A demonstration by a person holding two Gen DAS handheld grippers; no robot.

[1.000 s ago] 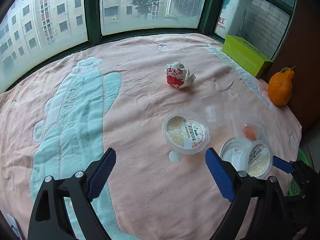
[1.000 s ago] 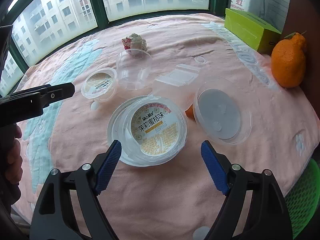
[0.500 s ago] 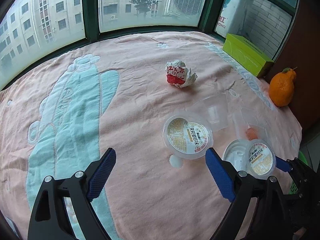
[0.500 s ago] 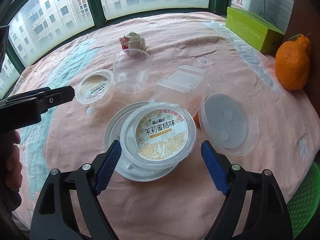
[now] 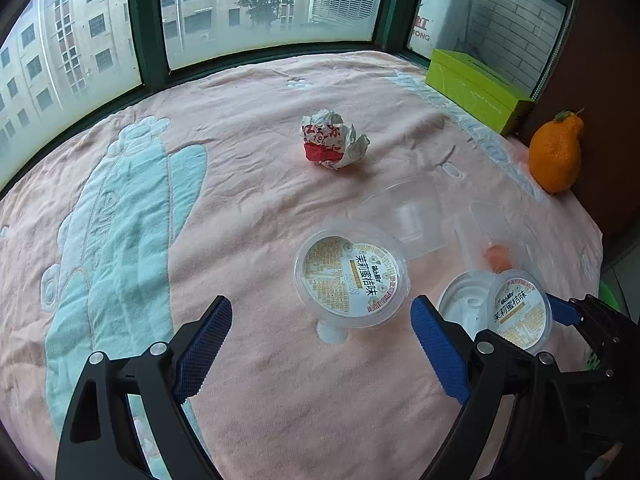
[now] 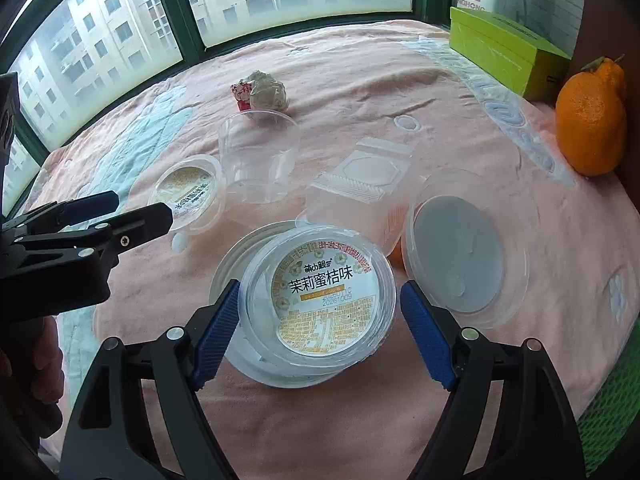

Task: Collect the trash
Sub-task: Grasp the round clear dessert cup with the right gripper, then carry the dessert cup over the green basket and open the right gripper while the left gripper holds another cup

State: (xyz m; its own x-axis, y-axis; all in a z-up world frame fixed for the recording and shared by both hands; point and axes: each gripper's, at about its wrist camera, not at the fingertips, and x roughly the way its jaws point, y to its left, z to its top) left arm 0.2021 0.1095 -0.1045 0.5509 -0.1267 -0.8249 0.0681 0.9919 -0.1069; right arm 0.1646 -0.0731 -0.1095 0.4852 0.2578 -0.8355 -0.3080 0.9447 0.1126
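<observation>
My right gripper (image 6: 320, 320) straddles a clear tub with a yellow printed label (image 6: 320, 296), which rests tilted on a loose round lid (image 6: 228, 264). Its jaws are closing, and the blue pads sit at the tub's sides without visibly pressing. My left gripper (image 5: 320, 350) is open and holds nothing, just short of a second labelled tub (image 5: 352, 276). A crumpled red and white wrapper (image 5: 332, 144) lies farther back. A clear cup (image 6: 260, 160) lies on its side, next to a clear square container (image 6: 360, 184) and another round lid (image 6: 460, 264).
A pink and teal blanket (image 5: 120, 220) covers the surface, with windows along its far edge. An orange fruit (image 6: 590, 120) and a green box (image 6: 500, 48) sit at the right side. A green mesh basket (image 6: 612, 400) shows below the right edge.
My right gripper has come down around the labelled tub and its jaws have narrowed onto it. The left gripper has barely moved.
</observation>
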